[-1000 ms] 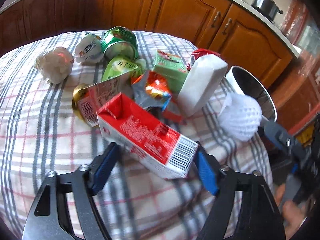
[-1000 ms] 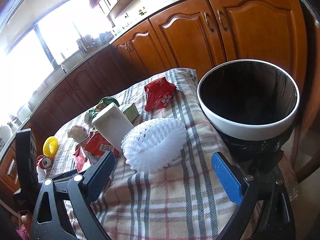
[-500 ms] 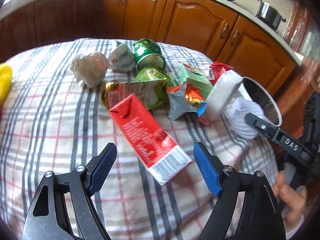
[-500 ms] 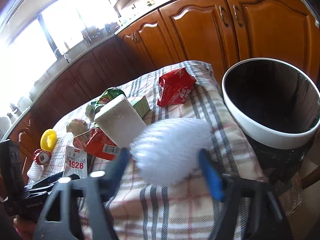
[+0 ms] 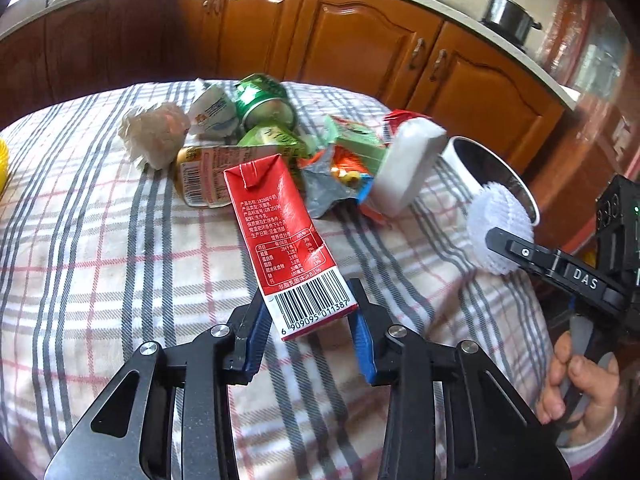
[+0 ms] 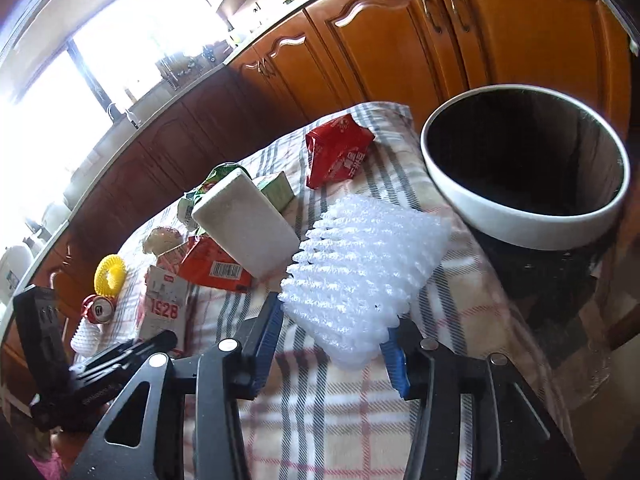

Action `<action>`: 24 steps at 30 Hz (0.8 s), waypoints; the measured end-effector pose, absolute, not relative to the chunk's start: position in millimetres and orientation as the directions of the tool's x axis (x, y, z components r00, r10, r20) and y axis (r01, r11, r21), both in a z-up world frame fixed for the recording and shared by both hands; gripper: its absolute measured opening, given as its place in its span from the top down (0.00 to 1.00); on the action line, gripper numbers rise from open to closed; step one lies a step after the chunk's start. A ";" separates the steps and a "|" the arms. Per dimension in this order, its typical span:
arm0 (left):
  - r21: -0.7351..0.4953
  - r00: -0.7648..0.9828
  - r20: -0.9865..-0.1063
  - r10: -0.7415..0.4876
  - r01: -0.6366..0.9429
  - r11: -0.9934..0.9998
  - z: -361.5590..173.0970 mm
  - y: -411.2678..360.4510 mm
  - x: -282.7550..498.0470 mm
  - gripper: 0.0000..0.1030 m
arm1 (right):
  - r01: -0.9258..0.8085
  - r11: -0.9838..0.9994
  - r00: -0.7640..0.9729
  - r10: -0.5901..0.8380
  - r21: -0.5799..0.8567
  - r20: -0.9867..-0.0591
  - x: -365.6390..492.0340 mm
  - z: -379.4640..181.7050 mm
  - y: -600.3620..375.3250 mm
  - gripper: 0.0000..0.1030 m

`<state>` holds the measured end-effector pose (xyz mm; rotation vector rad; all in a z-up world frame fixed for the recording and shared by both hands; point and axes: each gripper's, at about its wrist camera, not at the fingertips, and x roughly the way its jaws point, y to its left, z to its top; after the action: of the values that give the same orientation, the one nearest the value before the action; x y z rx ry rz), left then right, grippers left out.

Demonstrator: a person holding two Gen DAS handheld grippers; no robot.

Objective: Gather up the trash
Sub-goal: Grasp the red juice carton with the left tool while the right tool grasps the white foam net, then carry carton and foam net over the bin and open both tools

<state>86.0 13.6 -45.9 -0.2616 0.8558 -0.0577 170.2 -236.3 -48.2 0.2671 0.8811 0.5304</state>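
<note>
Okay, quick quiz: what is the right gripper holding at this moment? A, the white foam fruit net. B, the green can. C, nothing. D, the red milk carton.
A: the right gripper is shut on the white foam net, beside the bin.

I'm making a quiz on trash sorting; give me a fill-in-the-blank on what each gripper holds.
The left gripper is shut on a red ____.
The right gripper is shut on a white foam ____.
The bin stands at the table's ____.
Missing: carton; net; edge.
</note>
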 end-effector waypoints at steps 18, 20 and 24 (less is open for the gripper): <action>-0.238 0.667 -0.707 -0.235 0.087 0.967 -26.1 -27.4 87.2 0.67 | -0.225 0.895 0.633 0.435 0.385 -0.640 145.3 -44.0 -277.2 0.61; -0.238 0.667 -0.702 -0.247 0.108 0.965 -23.3 -34.9 91.2 0.67 | -0.229 0.901 0.653 0.422 0.367 -0.628 143.1 -38.2 -278.3 0.67; -0.248 0.663 -0.692 -0.286 0.154 0.957 -17.2 -47.4 97.7 0.67 | -0.250 0.906 0.675 0.415 0.341 -0.610 143.7 -27.1 -280.3 0.77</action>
<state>97.7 -47.4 -17.2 -0.1734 0.8094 -0.2498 143.7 -280.3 -27.1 0.2377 0.7406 0.3777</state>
